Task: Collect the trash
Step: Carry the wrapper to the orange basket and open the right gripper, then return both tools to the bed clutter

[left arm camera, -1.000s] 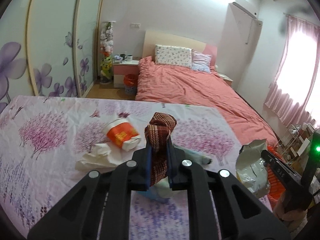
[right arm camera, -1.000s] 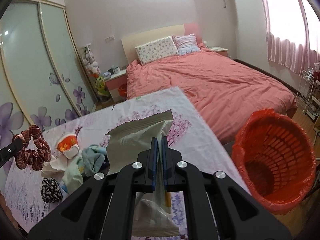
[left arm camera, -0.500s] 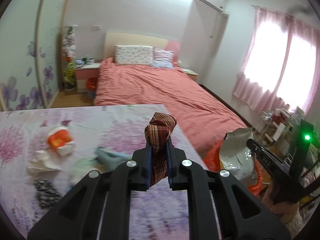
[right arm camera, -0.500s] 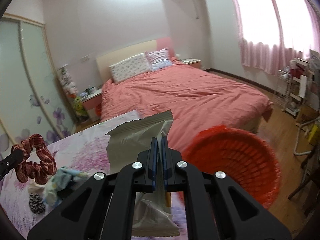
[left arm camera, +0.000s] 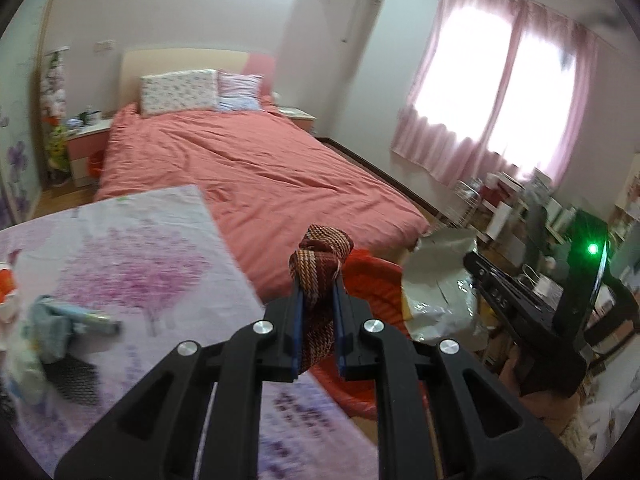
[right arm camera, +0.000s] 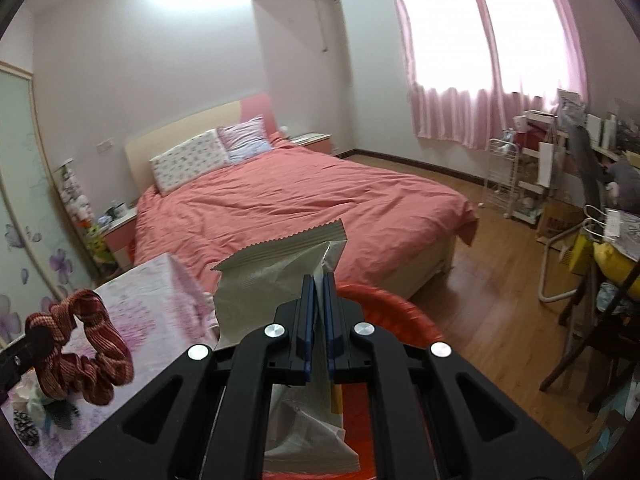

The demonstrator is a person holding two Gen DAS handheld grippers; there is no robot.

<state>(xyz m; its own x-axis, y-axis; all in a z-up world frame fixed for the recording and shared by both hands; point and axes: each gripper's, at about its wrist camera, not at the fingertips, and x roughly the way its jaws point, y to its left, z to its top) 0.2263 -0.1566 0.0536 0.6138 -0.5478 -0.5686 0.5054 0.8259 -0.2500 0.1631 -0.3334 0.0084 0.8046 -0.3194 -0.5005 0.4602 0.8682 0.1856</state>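
Observation:
My left gripper (left arm camera: 317, 288) is shut on a maroon striped scrunchie (left arm camera: 318, 268), held over the table's right edge by the red basket (left arm camera: 374, 284). It also shows in the right wrist view (right arm camera: 80, 352). My right gripper (right arm camera: 318, 284) is shut on a silver-grey snack wrapper (right arm camera: 276, 280), held above the red basket (right arm camera: 400, 312). The wrapper also shows in the left wrist view (left arm camera: 440, 280).
A table with a purple floral cloth (left arm camera: 132, 264) holds a light blue cloth (left arm camera: 52, 320), a dark netted item (left arm camera: 76, 380) and more litter at the left. A pink bed (left arm camera: 248, 160) lies behind. Shelves and clutter (right arm camera: 560, 184) stand at the right.
Both grippers have swung right, off the table, with the scrunchie and the wrapper still held. The red basket now sits below the right gripper.

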